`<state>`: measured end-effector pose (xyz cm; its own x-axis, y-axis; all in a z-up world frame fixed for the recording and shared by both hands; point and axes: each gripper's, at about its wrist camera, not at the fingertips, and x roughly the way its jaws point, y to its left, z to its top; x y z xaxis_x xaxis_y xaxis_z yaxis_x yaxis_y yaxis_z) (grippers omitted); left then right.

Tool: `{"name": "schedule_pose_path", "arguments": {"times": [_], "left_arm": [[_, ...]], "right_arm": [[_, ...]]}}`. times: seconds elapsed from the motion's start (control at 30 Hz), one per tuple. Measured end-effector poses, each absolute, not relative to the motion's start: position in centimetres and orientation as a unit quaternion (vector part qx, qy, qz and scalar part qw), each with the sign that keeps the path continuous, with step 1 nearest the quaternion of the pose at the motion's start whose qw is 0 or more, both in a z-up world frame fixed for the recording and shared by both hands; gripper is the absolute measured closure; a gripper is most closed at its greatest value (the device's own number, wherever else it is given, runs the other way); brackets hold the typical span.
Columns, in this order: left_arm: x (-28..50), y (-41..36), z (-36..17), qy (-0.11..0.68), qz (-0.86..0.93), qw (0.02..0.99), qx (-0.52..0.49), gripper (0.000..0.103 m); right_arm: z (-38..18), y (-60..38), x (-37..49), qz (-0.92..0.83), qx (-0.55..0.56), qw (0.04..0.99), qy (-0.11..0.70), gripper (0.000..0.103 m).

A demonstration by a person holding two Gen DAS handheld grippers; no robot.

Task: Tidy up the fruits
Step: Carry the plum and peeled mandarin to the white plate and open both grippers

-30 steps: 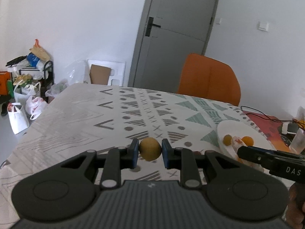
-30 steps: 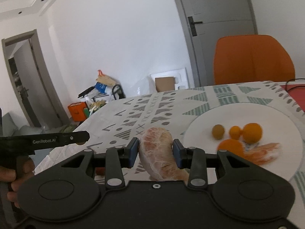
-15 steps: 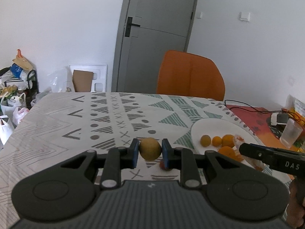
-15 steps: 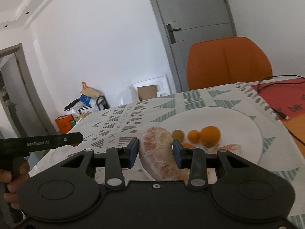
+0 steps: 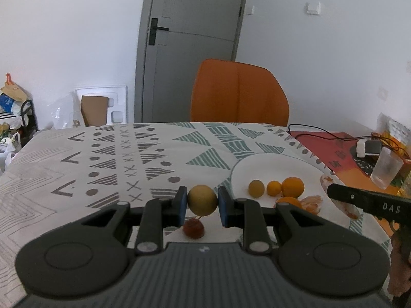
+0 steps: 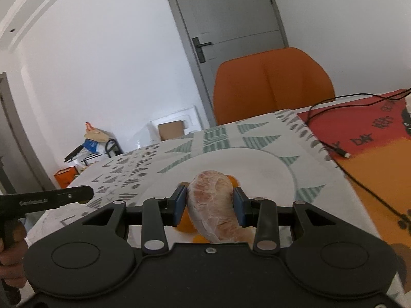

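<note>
My left gripper [image 5: 202, 204] is shut on a round yellow-brown fruit [image 5: 202, 200], held above the patterned tablecloth [image 5: 102, 159] just left of the white plate [image 5: 272, 164]. A small red fruit [image 5: 193, 228] lies on the cloth below it. The plate holds a small brown fruit [image 5: 256, 188], two oranges [image 5: 292, 186] and peeled segments [image 5: 312, 203]. My right gripper [image 6: 209, 202] is shut on a large peeled citrus segment [image 6: 214, 202] over the plate [image 6: 257, 161], hiding most of the fruit there.
An orange chair [image 5: 239, 95] stands behind the table. A black cable [image 6: 359, 159] runs across the red and orange mat [image 6: 380, 138] at the right. A clear plastic cup [image 5: 386, 170] stands at the far right. Bags and boxes sit on the floor at the left.
Both grippers swung right toward the plate. The right gripper with the segment is now over the plate. The red fruit came into view under the left gripper.
</note>
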<state>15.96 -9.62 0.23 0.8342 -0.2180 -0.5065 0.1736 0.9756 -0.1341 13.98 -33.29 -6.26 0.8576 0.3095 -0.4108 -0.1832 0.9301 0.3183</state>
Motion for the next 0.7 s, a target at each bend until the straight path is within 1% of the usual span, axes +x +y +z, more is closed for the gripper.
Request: {"name": "schedule_pose_path", "arguments": {"times": [0.57, 0.63, 0.7], "left_arm": [[19.2, -13.4, -0.2, 0.277, -0.129, 0.952, -0.022, 0.079], [19.6, -13.7, -0.2, 0.278, -0.132, 0.951, -0.022, 0.079], [19.8, -14.1, -0.1, 0.279, -0.135, 0.950, -0.022, 0.079]], "right_arm": [[-5.9, -35.0, 18.2, 0.115, 0.114, 0.956, 0.244, 0.066], [-5.7, -35.0, 18.9, 0.115, 0.120, 0.957, 0.238, 0.063], [-5.6, -35.1, 19.1, 0.107, 0.120, 0.959, 0.232, 0.053]]}}
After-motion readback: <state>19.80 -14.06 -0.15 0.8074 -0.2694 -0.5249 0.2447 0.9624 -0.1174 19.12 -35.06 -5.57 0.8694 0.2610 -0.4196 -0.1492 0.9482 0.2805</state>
